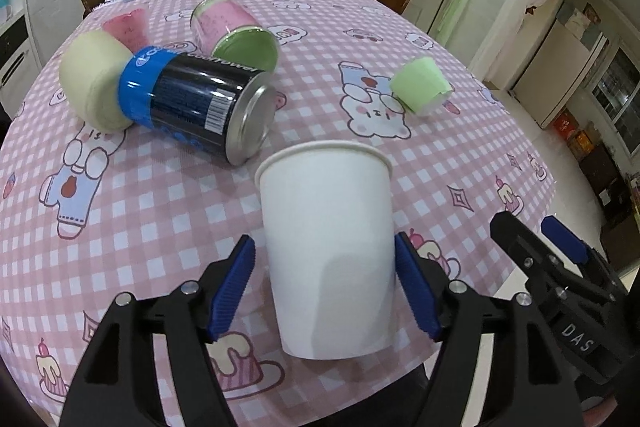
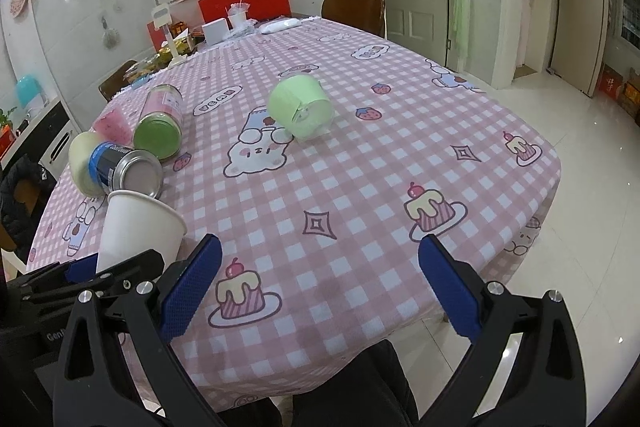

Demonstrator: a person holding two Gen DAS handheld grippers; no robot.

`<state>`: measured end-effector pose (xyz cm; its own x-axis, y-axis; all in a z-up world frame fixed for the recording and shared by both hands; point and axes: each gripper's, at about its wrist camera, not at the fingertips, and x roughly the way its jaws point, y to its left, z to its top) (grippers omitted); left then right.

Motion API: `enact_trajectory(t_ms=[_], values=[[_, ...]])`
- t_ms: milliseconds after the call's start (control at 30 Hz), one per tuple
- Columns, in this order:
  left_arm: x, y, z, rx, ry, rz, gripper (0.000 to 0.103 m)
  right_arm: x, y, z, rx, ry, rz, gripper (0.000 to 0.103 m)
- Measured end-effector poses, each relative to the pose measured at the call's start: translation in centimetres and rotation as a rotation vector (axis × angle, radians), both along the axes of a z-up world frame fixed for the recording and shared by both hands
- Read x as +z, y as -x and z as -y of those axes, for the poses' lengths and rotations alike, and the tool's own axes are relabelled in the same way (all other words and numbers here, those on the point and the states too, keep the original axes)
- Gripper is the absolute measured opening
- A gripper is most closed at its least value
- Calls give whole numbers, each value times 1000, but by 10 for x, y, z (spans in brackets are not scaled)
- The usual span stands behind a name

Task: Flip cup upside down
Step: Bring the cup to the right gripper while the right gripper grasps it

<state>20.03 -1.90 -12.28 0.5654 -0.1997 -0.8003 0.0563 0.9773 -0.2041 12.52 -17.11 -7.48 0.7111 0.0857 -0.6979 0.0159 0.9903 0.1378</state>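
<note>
- The cup (image 1: 326, 247) stands upright, rim up, at the near edge of the bench (image 1: 460, 155), between the blue pads of the left gripper (image 1: 325, 291).
- Left jaws: open around the lower half of the cup. The right pad (image 1: 416, 291) sits at or just beside the wall; the left pad (image 1: 232, 287) shows a clear gap. The cup is not clamped.
- Right gripper (image 2: 320, 291): jaws wide open over bare cloth at the near edge, holding nothing.
- Step in hand, as judged: close on the cup before inverting it.
- Close slowly and stop at first firm contact. The wall looks like thin white paper and will likely dent under a hard squeeze.
- Keep the grip low or mid-wall, clear of the rolled rim, which must land flat.
- Lift clear of the bench before rotating; the can (image 1: 192, 99) lies just behind the rim and could be struck.
- Set the rim down on flat cloth, well in from the edge.
- Materials: the cup is smooth, matte and tapered, narrower at the base. The pads are ribbed, which aids friction.
- The can is glossy, blue and black, with a metal end and a cream cap, lying on its side.
- A green-lidded jar (image 1: 232, 27) and a small green tub (image 1: 420, 83) also lie tipped.
- The bench carries a pink checked cloth with cartoon prints.
</note>
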Motion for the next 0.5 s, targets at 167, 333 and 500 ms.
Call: enact_trajectory(t_ms=[167,333,500], values=[[11,3,-4,14,-8,39,70,5,2,-1,-3,6,17,95],[24,6,-5,5,0,79,70,16,7,0,-9,-2,33,95],[41,12,-12,1,1,117,70,24,6,-10,25,-36,27,95]])
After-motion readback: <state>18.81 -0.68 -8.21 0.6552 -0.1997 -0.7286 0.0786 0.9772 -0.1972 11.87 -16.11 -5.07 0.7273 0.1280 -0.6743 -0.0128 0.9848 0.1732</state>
